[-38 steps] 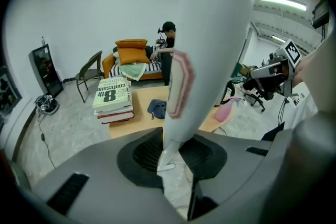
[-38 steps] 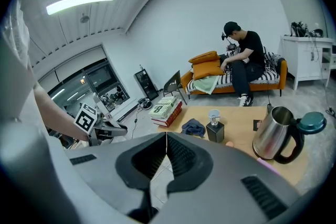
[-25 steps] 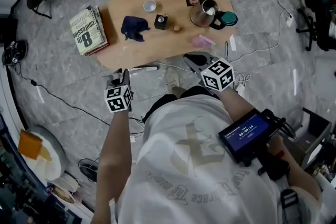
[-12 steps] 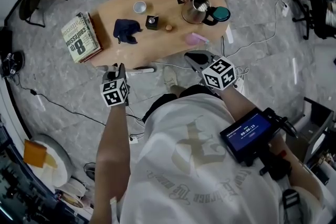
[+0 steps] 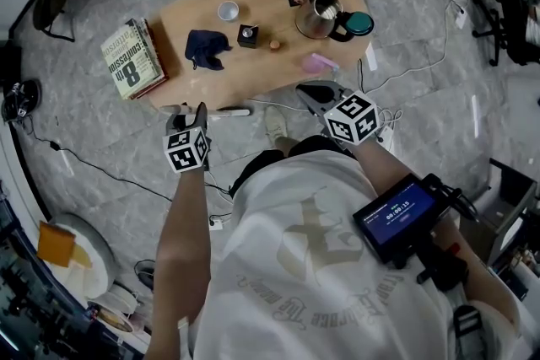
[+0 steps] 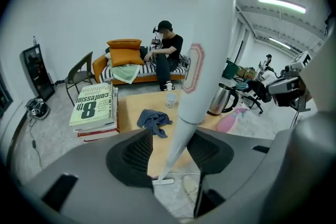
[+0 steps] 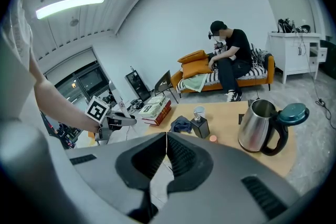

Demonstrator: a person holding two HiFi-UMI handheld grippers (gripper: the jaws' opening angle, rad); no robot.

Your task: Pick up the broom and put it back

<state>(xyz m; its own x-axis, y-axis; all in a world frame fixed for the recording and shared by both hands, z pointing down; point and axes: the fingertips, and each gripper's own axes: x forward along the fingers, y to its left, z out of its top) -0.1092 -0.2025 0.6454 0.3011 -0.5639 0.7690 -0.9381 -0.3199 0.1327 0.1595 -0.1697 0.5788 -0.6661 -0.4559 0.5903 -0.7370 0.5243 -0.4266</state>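
Observation:
The broom's white pole (image 6: 202,60) runs up between the jaws of my left gripper (image 6: 173,134), and its white foot (image 6: 164,181) rests on the floor by the table edge. Those jaws have just been opening: a gap shows between the left pad (image 6: 137,153) and the pole, so nothing grips it. From the head view the left gripper (image 5: 191,115) hangs at the near edge of the wooden table (image 5: 261,63), with the broom's foot (image 5: 228,111) beside it. My right gripper (image 5: 314,94) is shut with nothing in it, its fingertips (image 7: 157,147) pressed together.
The table holds a stack of books (image 5: 131,59), a blue cloth (image 5: 207,46), a cup (image 5: 228,10), a small black bottle (image 5: 247,34), a steel kettle (image 5: 321,17) and a pink item (image 5: 316,63). Cables (image 5: 422,80) trail over the floor. A person (image 6: 167,52) sits on the orange sofa beyond.
The left gripper crept a little towards the table edge, then held still. The right gripper has stayed where it was.

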